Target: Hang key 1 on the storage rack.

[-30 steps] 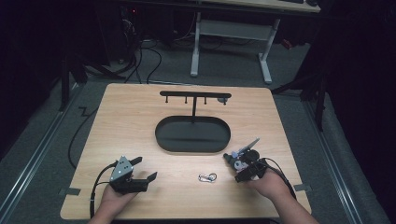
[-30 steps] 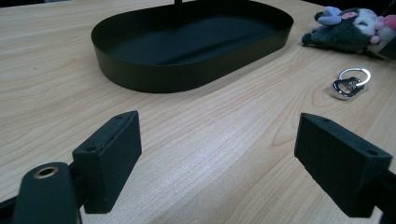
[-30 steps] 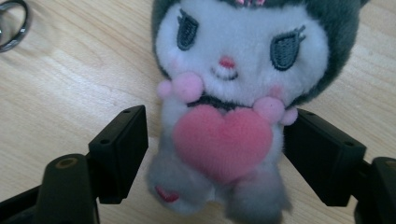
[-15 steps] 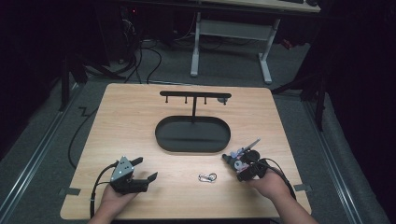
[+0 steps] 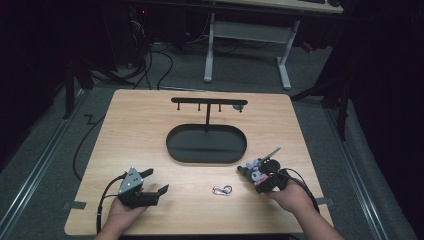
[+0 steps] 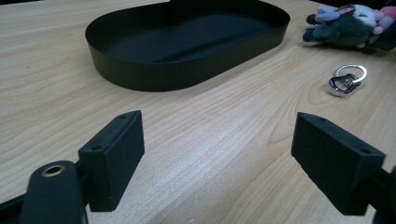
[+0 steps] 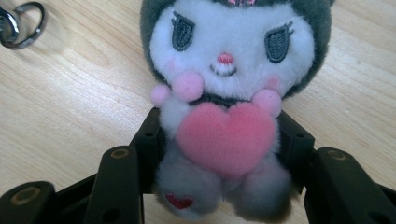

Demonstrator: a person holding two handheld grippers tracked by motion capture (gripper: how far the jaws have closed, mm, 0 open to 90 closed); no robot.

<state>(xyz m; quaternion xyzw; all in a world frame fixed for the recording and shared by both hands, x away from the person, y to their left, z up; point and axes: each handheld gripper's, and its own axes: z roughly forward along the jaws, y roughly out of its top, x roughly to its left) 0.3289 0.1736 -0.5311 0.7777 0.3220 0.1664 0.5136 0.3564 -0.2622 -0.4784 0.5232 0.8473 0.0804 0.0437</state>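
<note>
A small plush toy (image 7: 224,93) with a white face, grey hood and pink heart sits between the jaws of my right gripper (image 7: 219,140), which is shut on its body. In the high view the right gripper (image 5: 260,176) holds the plush toy (image 5: 253,170) low over the table at the front right. A silver key ring with a clasp (image 5: 222,190) lies on the wood just left of it, and also shows as the key ring (image 6: 344,81) in the left gripper view. My left gripper (image 5: 152,186) rests at the front left, open, with nothing between its jaws.
A black oval tray (image 5: 172,149) lies mid-table, and behind it rises a black T-shaped stand (image 5: 207,103) with small hooks. The tray's wall (image 6: 154,74) lies ahead of the left gripper. A desk frame and cables stand on the floor beyond the table.
The right gripper with the plush toy has shifted very slightly; the left gripper has stayed where it was.
</note>
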